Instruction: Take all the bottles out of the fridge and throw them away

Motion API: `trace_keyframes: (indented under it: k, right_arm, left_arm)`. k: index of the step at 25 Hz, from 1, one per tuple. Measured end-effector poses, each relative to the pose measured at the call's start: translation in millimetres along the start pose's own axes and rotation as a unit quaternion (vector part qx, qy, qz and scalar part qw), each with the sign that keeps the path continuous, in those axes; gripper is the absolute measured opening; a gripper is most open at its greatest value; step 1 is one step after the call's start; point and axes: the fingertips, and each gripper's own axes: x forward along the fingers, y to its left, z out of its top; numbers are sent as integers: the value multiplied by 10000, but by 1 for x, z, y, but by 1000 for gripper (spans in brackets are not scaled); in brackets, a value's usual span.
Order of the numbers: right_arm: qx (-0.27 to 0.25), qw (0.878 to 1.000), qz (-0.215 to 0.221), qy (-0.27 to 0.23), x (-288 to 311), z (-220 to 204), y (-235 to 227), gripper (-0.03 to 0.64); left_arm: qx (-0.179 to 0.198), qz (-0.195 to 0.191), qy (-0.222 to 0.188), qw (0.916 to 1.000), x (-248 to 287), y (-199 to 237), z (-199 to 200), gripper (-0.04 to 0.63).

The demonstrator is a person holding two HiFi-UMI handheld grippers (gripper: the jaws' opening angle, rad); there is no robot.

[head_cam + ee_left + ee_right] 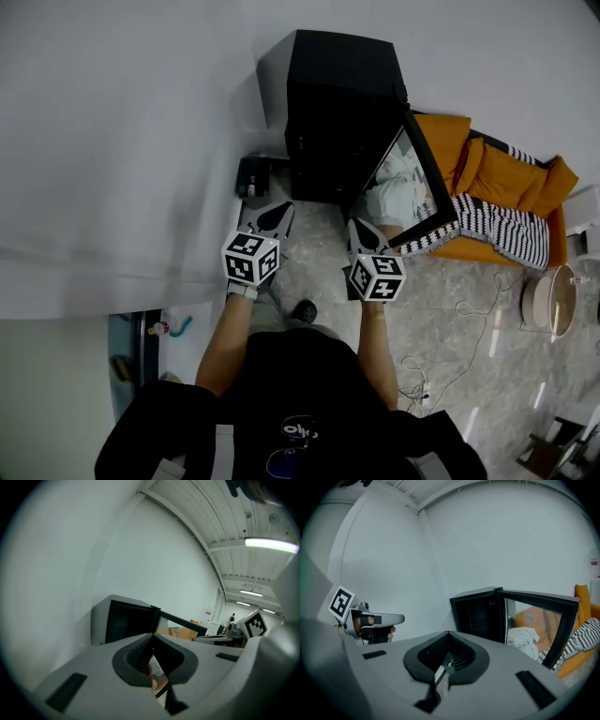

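**Two shut grippers in front of an open fridge**

Two things sit furthest left: the white wall (122, 141) and, at its foot, a small black box (253, 176) just beside the fridge. What the box is I cannot tell.

Next comes the left gripper (267, 211), held out in front of the person and tipped slightly down. Its jaws are pressed together at the tips and nothing is pinched between them.

The black fridge (337, 112) stands on the floor (319, 272) against the wall, straight ahead of both grippers. Aiming them at its opening probably gives each one a direct line to the shelves. The inside is dark, and no bottle can be made out in it from any view. This would fit bottles sitting hidden in the shadow, and it would equally fit a fridge with every bottle out. No bottle shows on the floor or in either gripper.

The right gripper (364, 225) is level with the left one, near the hinge side. Its jaws are also closed tip to tip and empty.

The glass door (433, 169) is swung wide to the right, which leaves the opening clear.

Behind the door is an orange sofa (487, 169) with a striped blanket (497, 230) on it.

Far right, well apart from the fridge, stands a round pale tub (548, 300). It may be the bin for the bottles, though that is only a guess.
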Motion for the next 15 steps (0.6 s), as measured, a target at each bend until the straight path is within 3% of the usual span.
trace_keyframes:
  k: [15]
  right_arm:
    - [-81, 10000, 42, 28, 3, 0, 7, 8]
  left_arm:
    - [-39, 38, -21, 10000, -6, 6, 0, 0]
